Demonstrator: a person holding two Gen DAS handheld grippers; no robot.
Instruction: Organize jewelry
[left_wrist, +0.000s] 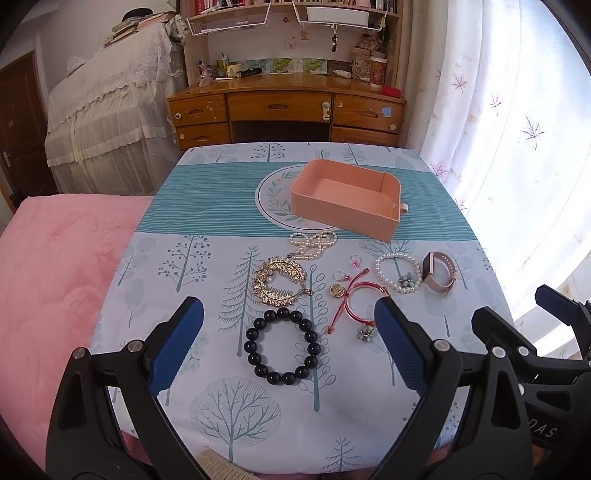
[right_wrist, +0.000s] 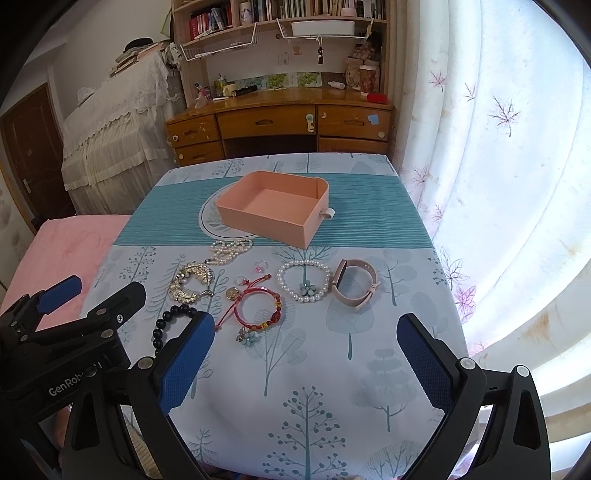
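An empty pink drawer box (left_wrist: 345, 195) (right_wrist: 273, 206) stands at the table's far middle. In front of it lie a pearl necklace (left_wrist: 314, 243) (right_wrist: 229, 250), a gold leaf brooch (left_wrist: 279, 282) (right_wrist: 190, 282), a black bead bracelet (left_wrist: 282, 347) (right_wrist: 171, 323), a red cord bracelet (left_wrist: 364, 299) (right_wrist: 258, 308), a pearl bracelet (left_wrist: 398, 272) (right_wrist: 304, 280), a pink watch (left_wrist: 437, 271) (right_wrist: 354, 282) and small rings (left_wrist: 354, 261). My left gripper (left_wrist: 288, 321) is open above the black bracelet. My right gripper (right_wrist: 306, 332) is open and empty, nearer than the jewelry.
A tree-print cloth (left_wrist: 207, 266) covers the table. A pink blanket (left_wrist: 55, 280) lies to the left. A wooden desk (left_wrist: 288, 107) stands behind, white curtains (left_wrist: 517, 129) hang at the right. The other gripper shows in each view's lower corner (left_wrist: 517, 354) (right_wrist: 74, 332).
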